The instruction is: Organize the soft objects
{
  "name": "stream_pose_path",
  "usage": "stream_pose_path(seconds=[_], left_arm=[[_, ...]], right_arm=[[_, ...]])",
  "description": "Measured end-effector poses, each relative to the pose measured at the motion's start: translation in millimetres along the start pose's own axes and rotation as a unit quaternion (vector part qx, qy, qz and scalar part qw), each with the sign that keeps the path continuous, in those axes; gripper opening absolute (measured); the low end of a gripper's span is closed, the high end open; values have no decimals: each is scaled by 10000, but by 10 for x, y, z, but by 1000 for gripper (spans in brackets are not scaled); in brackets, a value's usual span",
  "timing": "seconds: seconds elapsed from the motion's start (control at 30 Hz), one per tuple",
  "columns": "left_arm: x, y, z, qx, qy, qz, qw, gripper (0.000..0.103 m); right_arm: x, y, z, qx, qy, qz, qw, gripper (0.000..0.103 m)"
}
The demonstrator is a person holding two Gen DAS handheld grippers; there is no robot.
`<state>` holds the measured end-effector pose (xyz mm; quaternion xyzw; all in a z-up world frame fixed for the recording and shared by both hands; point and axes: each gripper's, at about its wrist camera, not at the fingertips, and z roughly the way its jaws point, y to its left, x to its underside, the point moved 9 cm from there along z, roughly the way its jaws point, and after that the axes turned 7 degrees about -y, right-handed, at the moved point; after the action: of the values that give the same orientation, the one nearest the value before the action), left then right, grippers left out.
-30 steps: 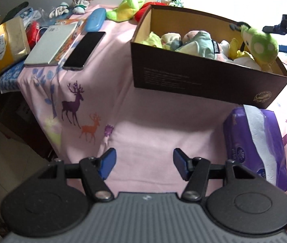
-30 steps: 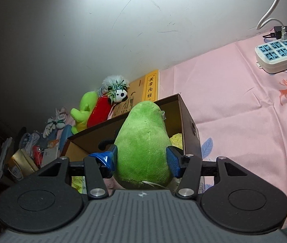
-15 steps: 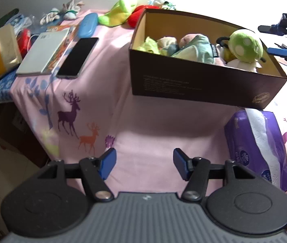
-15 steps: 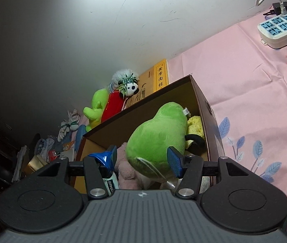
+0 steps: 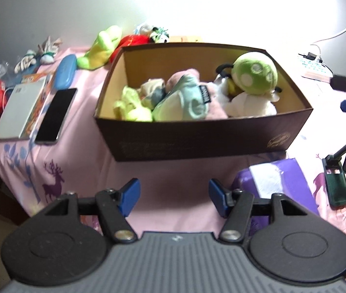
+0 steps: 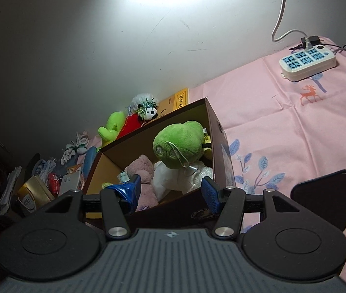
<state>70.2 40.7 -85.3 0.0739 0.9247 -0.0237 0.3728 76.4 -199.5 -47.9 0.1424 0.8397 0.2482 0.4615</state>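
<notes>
pink deer-print cloth (image 6: 294, 131), white wall (image 6: 99, 36)

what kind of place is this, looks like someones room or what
Probably a bedroom or a home desk corner, not a lab. A pink deer-print cloth covers the surface against a plain wall, with a phone, a power strip and a brown box of plush toys on it.
</notes>
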Motion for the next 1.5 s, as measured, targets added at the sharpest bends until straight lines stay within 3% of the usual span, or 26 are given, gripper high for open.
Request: stream_pose_path(seconds=[0.5, 0.77, 1.17, 1.5], left_arm=[[-103, -620, -90, -370, -158, 258, 9989, 65], [-19, -993, -189, -717, -90, 407, 9966, 66], [202, -1411, -274, -780, 224, 338, 9961, 66], [459, -1845, -274, -598, 566, 415, 9957, 66]], right_arm=[[258, -340, -633, 567, -131, -515, 9970, 40], [351, -539, -836, 530, 43, -678, 9963, 40], [424, -755, -975, 565, 256, -1020, 9929, 40], [540, -1023, -1095, 834, 552, -1241, 9872, 40]])
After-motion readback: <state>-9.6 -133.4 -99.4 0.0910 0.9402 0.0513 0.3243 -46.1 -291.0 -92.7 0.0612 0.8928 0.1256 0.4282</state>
